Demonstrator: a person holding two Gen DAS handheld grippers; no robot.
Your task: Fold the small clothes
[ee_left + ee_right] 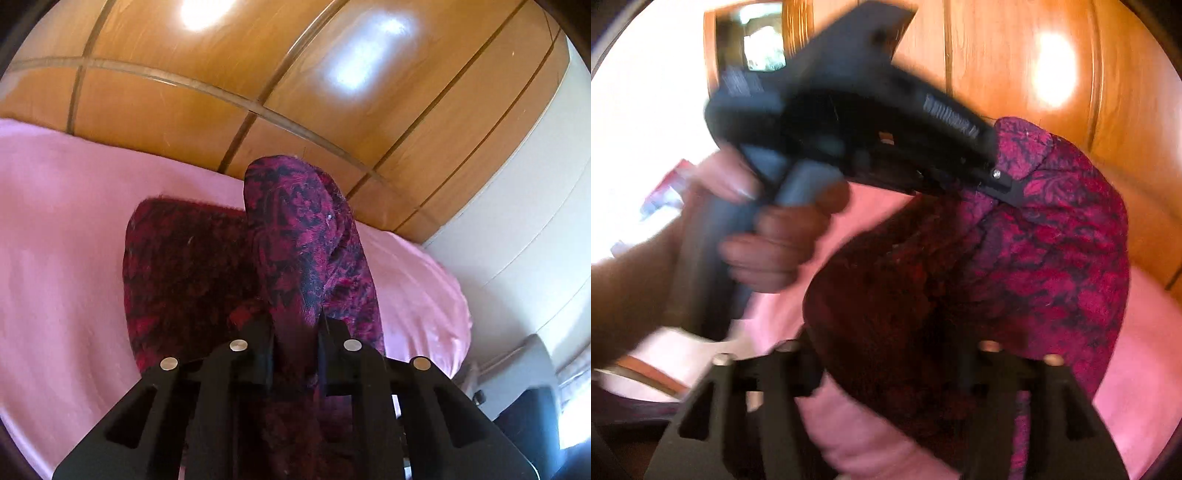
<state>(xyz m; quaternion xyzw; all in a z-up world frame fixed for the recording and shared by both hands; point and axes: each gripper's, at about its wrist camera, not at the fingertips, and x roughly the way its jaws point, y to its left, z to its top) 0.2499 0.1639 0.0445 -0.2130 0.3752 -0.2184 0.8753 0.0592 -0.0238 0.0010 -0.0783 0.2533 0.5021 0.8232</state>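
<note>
A: Folding is under way, I'd say, but not finished. The magenta-and-black patterned garment (295, 236) hangs partly lifted over the pink bedsheet (62, 221), one edge raised, the rest slumped on the bed.

B: Who has hold of it?

A: The left tongs (295, 332) are pinched tight on a bunched fold of it. The right tongs (890, 365) stand apart, cloth lying between the fingers but not pressed.

B: So what's left?

A: By my reckoning, laying the raised part over, then smoothing. No neat folded shape shows yet.

B: And the fabric?

A: Fuzzy, knit-like, soft and limp; the inner face reads darker, brownish-red. The sheet looks smooth and matte. Behind stands a glossy wooden wardrobe (295, 92) with panel seams, throwing glare. The person's hand (775, 236) grips the left tool's grey handle.
</note>
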